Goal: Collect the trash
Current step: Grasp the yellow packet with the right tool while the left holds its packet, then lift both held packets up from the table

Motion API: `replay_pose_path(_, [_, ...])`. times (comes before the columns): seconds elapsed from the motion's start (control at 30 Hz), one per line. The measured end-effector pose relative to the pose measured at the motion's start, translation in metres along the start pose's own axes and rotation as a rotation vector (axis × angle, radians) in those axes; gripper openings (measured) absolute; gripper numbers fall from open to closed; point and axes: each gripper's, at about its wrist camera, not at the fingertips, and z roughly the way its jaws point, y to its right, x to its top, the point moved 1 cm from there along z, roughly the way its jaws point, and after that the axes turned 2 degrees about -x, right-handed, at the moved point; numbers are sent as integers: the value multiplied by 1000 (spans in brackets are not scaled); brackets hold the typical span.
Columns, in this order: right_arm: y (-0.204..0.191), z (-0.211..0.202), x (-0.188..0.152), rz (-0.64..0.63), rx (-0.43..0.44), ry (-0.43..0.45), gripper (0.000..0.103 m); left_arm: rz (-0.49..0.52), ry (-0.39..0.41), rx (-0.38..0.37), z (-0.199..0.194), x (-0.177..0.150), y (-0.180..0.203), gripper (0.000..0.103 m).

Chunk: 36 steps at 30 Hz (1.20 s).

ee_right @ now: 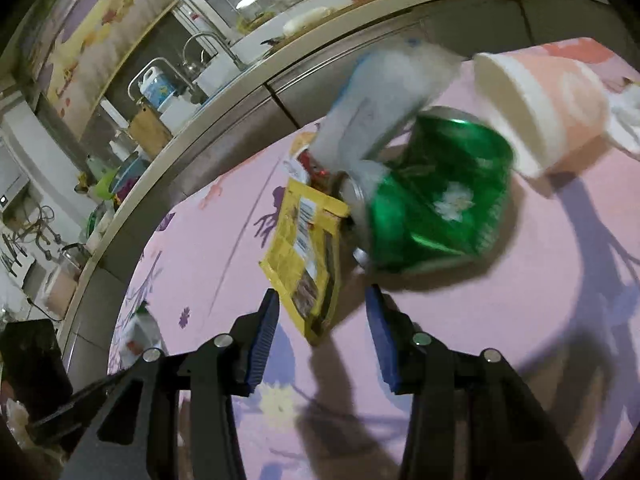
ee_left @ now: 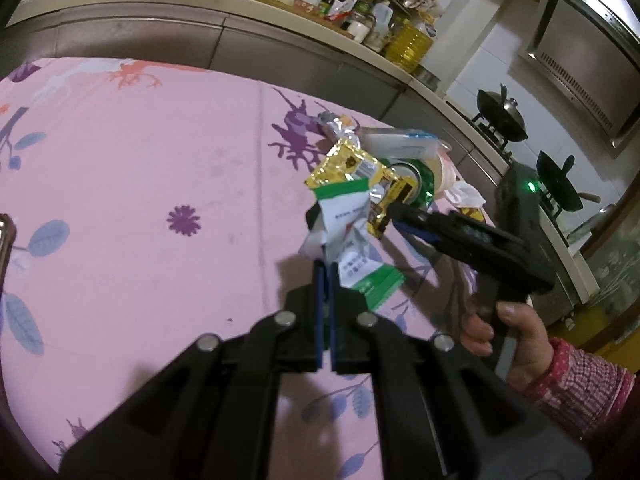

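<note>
Left wrist view
- Left gripper (ee_left: 326, 268): jaws pressed together on a white-and-green wrapper (ee_left: 348, 240), which stands up out of the fingertips, crumpled, above the pink floral tablecloth (ee_left: 140, 200).
- Trash pile: near the far right edge of the tabletop; a yellow foil packet (ee_left: 348, 166), a silver foil wrapper (ee_left: 334, 126), a green can (ee_left: 416, 182) on its side, a clear white-and-blue packet (ee_left: 400, 142) on top, a crumpled tissue (ee_left: 464, 194) beside them.
- Right gripper (ee_left: 394, 216): reaches in from the right, tips at the yellow packet; its opening cannot be judged here.
- Hand (ee_left: 508, 336): grips the right gripper's handle; pink patterned sleeve (ee_left: 580, 392) behind it.
- Background: counter with bottles (ee_left: 408, 44), woks (ee_left: 504, 116) on a stove.

Right wrist view
- Right gripper (ee_right: 320, 300): jaws part-way open, not gripping; the lower end of the yellow packet (ee_right: 308, 256) lies between the tips, pads clear of it.
- Green can (ee_right: 436, 196): on its side just beyond the fingertips, touching the yellow packet.
- Paper cup (ee_right: 536, 112): on its side behind the can, toward the far right edge of the tabletop.
- Clear packet (ee_right: 384, 92): lying over the can, blurred.
- Tissue (ee_right: 624, 120): right of the cup.
</note>
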Motion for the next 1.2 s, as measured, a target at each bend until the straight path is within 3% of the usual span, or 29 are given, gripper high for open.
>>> replay_pose_path(0.03, [-4, 3, 0, -7, 17, -13, 19, 4, -1, 2, 0, 0, 2, 1])
replay_pose_path(0.1, [-15, 8, -3, -48, 24, -34, 1, 11, -1, 8, 0, 1, 5, 1])
replay_pose_path(0.13, [-21, 7, -6, -72, 25, -35, 0, 12, 0, 9, 1, 0, 6, 1])
replay_pose_path(0.3, [-21, -32, -27, -74, 44, -1, 0, 24, 3, -4, -1, 0, 18, 1])
replay_pose_path(0.5, [15, -121, -67, 27, 87, 65, 0, 90, -21, -55, 10, -2, 60, 1])
replay_pose_path(0.8, [94, -225, -97, 195, -20, 244, 0, 262, -127, -166, 68, -5, 163, 1])
replay_pose_path(1.2, [170, -301, -114, 339, -102, 410, 0, 454, -219, -256, 141, -16, 295, 1])
